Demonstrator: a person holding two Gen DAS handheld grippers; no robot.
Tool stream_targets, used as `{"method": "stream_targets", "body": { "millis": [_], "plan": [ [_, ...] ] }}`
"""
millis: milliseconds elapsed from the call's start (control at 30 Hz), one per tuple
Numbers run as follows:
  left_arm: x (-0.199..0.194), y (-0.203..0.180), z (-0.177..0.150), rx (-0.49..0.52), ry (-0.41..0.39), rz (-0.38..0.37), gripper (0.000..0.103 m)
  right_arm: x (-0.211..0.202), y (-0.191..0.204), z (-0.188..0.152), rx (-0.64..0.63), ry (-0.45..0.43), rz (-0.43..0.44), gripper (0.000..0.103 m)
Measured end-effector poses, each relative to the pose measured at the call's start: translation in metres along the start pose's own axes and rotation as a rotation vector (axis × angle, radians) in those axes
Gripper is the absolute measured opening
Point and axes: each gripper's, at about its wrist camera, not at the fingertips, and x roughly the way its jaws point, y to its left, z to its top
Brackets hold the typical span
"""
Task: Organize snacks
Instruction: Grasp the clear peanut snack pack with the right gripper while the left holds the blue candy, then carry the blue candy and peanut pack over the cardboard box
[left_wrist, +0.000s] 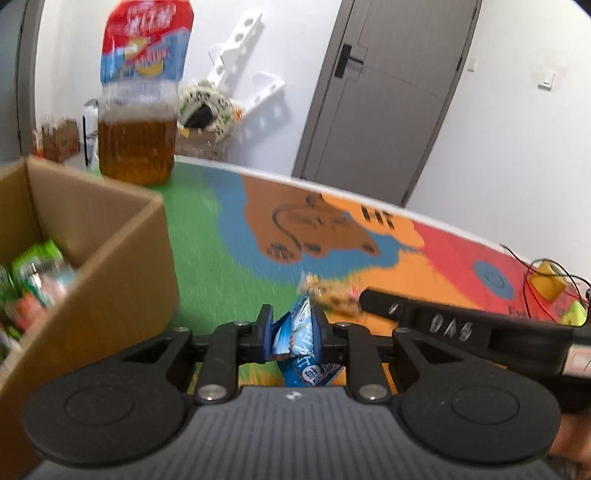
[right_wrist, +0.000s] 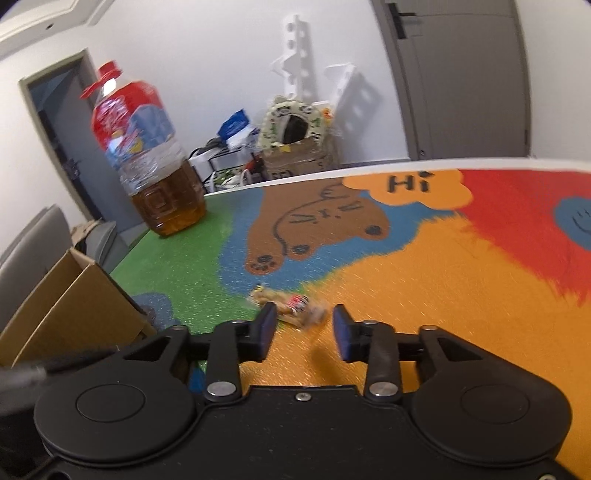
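Blue foil crumples between the left gripper (left_wrist: 291, 332) pads — clamped on a blue snack packet (left_wrist: 301, 345) beside the cardboard box (left_wrist: 110, 236), likely its destination. Right gripper (right_wrist: 304, 332) stands apart, empty, before a tan snack packet (right_wrist: 291, 304) on the mat — probably next.

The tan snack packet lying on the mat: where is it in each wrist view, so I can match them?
Left wrist: tan snack packet lies right of centre on the mat, just beyond the left gripper and its blue packet.
Right wrist: lower centre, by the right gripper.
Shared landmark: the oil jug.
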Motion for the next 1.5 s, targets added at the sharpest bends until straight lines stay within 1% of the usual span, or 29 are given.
{"method": "stream_targets", "body": {
  "millis": [100, 233, 367, 533, 567, 600, 633, 667, 800, 967, 1233, 1500],
  "plan": [
    [0.000, 0.001, 0.008, 0.000, -0.025, 0.007, 0.020, 0.007, 0.004, 0.005, -0.039, 0.011, 0.013, 0.051],
    [0.004, 0.003, 0.014, 0.002, -0.039, 0.026, 0.020, 0.021, 0.005, 0.009, -0.075, 0.041, 0.018, 0.052],
    [0.010, 0.008, 0.015, -0.010, -0.029, 0.033, 0.020, 0.035, 0.007, 0.012, -0.107, 0.066, 0.028, 0.052],
    [0.014, 0.012, 0.015, -0.010, -0.028, 0.034, 0.020, 0.044, 0.015, 0.010, -0.156, 0.063, 0.020, 0.052],
    [0.014, 0.012, 0.015, -0.009, -0.026, 0.032, 0.020, 0.045, 0.016, 0.010, -0.159, 0.062, 0.022, 0.046],
    [0.014, 0.012, 0.015, -0.010, -0.024, 0.030, 0.020, 0.044, 0.016, 0.010, -0.156, 0.065, 0.027, 0.033],
    [0.014, 0.012, 0.015, -0.012, -0.021, 0.027, 0.020, 0.043, 0.015, 0.010, -0.149, 0.072, 0.033, 0.027],
    [0.013, 0.013, 0.015, -0.014, -0.019, 0.024, 0.020, 0.041, 0.013, 0.010, -0.137, 0.079, 0.037, 0.023],
    [0.005, 0.014, 0.016, -0.020, -0.026, 0.012, 0.020, 0.027, 0.011, 0.006, -0.096, 0.086, 0.021, 0.021],
    [-0.013, 0.013, 0.015, -0.021, -0.036, -0.019, 0.020, 0.001, 0.015, 0.003, -0.058, 0.048, 0.003, 0.021],
    [-0.051, 0.014, 0.020, -0.019, -0.085, -0.049, 0.020, -0.042, 0.032, 0.007, -0.031, -0.022, 0.004, 0.021],
    [-0.084, 0.029, 0.024, -0.033, -0.122, -0.048, 0.020, -0.071, 0.059, 0.009, -0.028, -0.064, 0.023, 0.021]
  ]
}}
